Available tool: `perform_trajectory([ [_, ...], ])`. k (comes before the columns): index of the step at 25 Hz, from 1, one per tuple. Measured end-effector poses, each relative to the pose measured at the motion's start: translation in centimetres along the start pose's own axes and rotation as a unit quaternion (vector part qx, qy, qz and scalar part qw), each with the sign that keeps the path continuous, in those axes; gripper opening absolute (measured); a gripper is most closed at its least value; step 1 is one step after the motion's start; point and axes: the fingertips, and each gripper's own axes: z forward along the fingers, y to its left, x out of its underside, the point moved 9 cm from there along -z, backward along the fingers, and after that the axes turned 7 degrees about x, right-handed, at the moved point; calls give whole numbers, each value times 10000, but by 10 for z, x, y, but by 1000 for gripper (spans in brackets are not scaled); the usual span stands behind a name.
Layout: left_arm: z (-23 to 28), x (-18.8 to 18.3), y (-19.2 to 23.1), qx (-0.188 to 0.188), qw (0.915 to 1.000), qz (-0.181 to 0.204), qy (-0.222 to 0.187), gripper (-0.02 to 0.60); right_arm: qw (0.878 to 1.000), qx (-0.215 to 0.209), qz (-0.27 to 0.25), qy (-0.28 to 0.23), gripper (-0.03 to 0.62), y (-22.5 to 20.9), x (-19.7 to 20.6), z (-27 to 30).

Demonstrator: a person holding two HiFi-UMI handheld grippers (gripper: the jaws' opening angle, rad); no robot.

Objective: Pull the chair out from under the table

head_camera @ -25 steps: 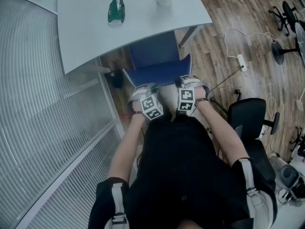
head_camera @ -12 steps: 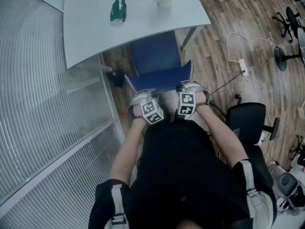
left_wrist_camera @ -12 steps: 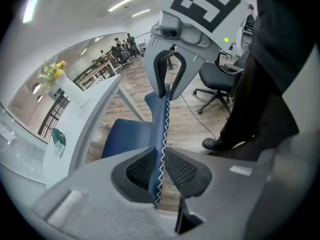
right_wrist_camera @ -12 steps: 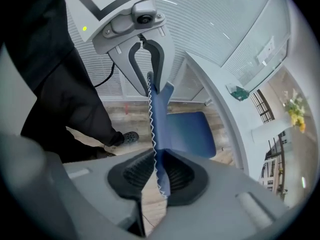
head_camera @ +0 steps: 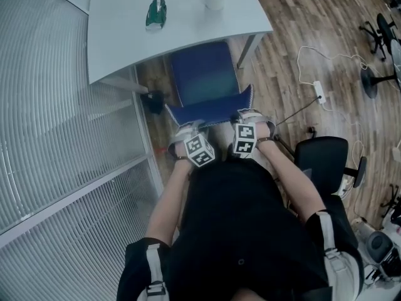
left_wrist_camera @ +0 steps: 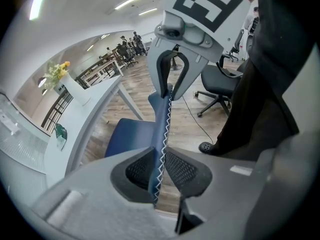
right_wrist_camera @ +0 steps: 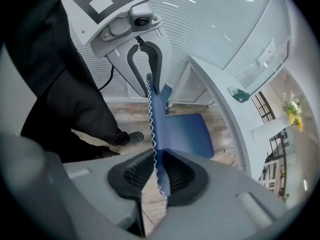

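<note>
My left gripper point(left_wrist_camera: 160, 169) and right gripper point(right_wrist_camera: 159, 176) each clamp narrow on the thin backrest point(head_camera: 210, 109), side by side, so the pull should run straight. The chair point(head_camera: 203, 74) sits mostly clear of the table point(head_camera: 125, 49), seat front just under its edge.

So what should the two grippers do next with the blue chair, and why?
Probably pull the chair straight back toward the person. The left gripper and right gripper are both clamped on the top edge of its back, so the hold looks ready. The far end of the seat still looks tucked under the table.
</note>
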Motion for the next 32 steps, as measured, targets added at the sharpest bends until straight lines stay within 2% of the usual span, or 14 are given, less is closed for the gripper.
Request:
perform_trajectory([
  [15, -22, 0, -50, -83, 9999, -79, 48, 77, 9997, 38, -70, -222, 71, 46, 1, -32],
  [32, -32, -12, -120, -202, 9994, -264, 122, 78, 9988, 12, -218, -440, 71, 103, 21, -63],
])
